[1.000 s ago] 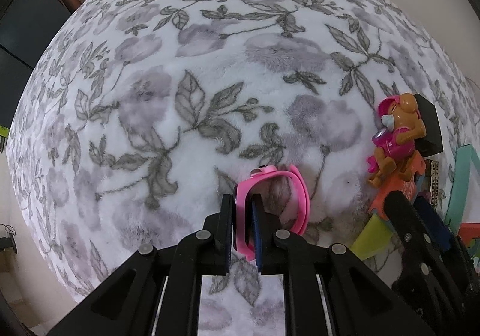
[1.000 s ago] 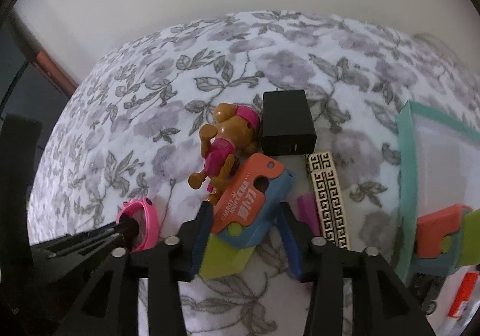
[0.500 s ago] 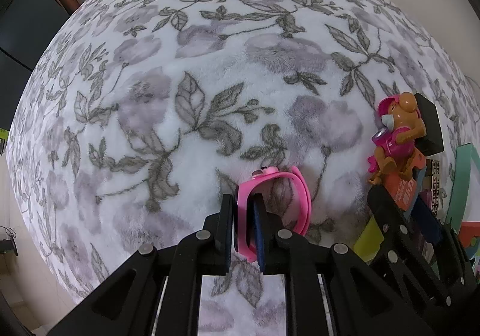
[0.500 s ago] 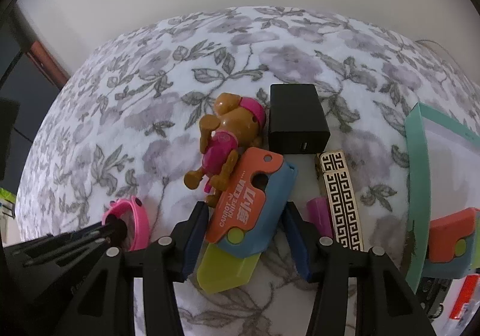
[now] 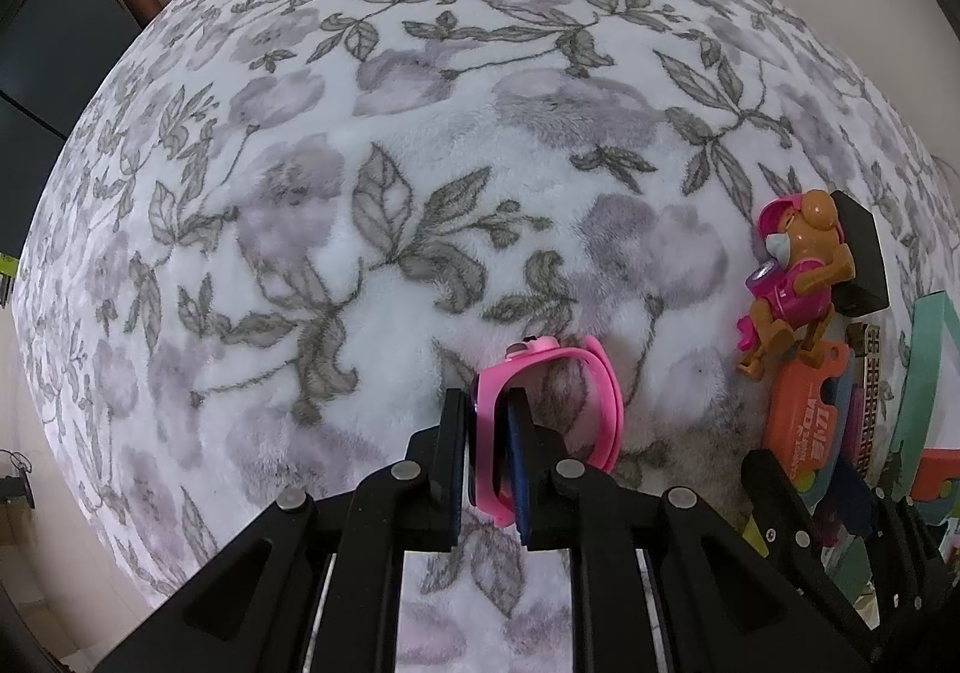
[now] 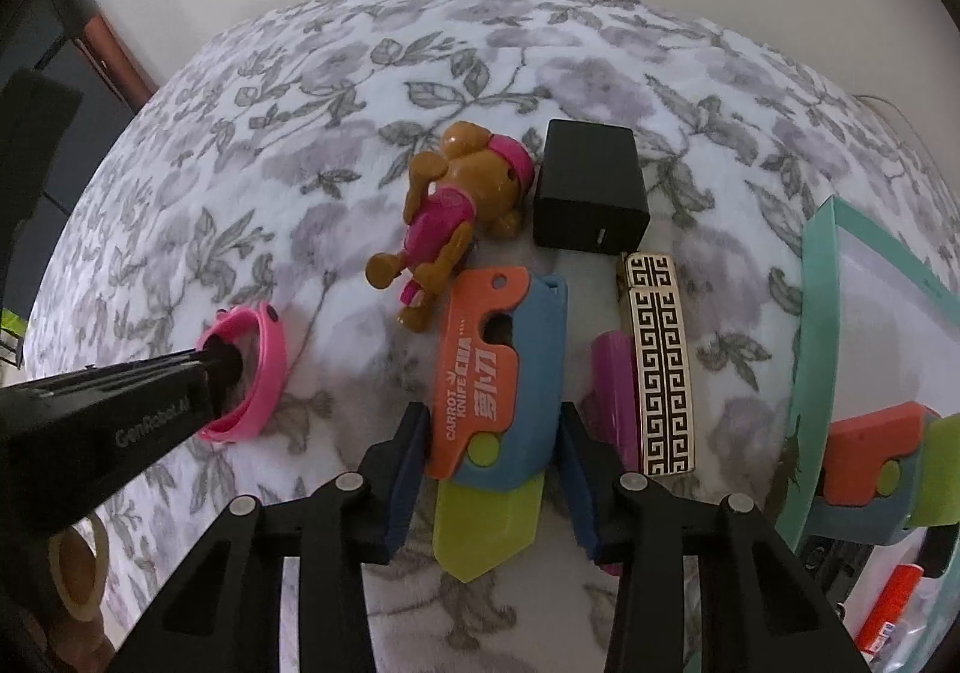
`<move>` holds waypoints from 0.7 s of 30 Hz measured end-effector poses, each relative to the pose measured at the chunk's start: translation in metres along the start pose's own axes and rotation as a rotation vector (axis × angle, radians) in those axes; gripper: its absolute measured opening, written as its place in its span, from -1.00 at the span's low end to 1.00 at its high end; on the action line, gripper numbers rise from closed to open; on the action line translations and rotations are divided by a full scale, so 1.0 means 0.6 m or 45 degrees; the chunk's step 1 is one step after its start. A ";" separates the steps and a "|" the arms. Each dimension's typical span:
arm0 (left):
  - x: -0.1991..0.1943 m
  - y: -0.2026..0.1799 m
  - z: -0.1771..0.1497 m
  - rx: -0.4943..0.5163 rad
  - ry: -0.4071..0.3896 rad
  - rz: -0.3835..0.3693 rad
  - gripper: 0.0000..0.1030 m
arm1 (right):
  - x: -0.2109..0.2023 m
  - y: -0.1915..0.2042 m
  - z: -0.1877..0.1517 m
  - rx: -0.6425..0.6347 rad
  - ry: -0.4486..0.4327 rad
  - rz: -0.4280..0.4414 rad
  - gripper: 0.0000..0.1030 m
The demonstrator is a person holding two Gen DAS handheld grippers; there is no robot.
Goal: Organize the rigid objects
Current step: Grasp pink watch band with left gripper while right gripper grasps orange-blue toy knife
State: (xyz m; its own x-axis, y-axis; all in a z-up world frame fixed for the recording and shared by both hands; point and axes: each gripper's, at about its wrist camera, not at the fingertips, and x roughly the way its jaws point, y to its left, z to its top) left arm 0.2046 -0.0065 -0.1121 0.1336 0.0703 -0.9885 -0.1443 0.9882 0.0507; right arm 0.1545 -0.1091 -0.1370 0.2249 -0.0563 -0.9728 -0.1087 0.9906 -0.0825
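Left tool (image 5: 489,457) pinching glossy pink band (image 5: 591,403), right tool (image 6: 492,484) straddling blocky plastic knife (image 6: 498,379) — fuzzy floral blanket (image 5: 372,193).

On the blanket (image 6: 600,48), the dog (image 6: 462,205) lies left of the box (image 6: 591,193), the knife (image 6: 498,391) before both, and the band (image 6: 258,367) far left.

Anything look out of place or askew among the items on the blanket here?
Mostly tidy. The dog figure lies tipped on its side, its feet against the carrot knife toy, whose green blade sticks out between the open right gripper fingers.
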 end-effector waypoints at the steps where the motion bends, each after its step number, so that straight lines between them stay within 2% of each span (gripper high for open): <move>1: 0.000 -0.002 0.000 -0.001 -0.001 0.002 -0.71 | 0.000 0.001 -0.001 0.001 -0.001 -0.006 -0.15; 11: -0.002 -0.004 0.001 0.016 -0.030 0.019 -0.71 | 0.010 0.026 0.004 -0.064 -0.041 -0.124 -0.14; 21: -0.004 -0.014 -0.003 0.030 -0.060 0.050 -0.72 | 0.004 0.025 -0.005 -0.067 -0.063 -0.126 -0.15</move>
State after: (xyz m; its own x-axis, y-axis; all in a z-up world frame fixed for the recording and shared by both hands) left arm 0.2039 -0.0154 -0.1104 0.1742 0.1145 -0.9780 -0.1272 0.9875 0.0929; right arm 0.1505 -0.0944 -0.1409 0.2841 -0.1462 -0.9476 -0.1340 0.9725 -0.1903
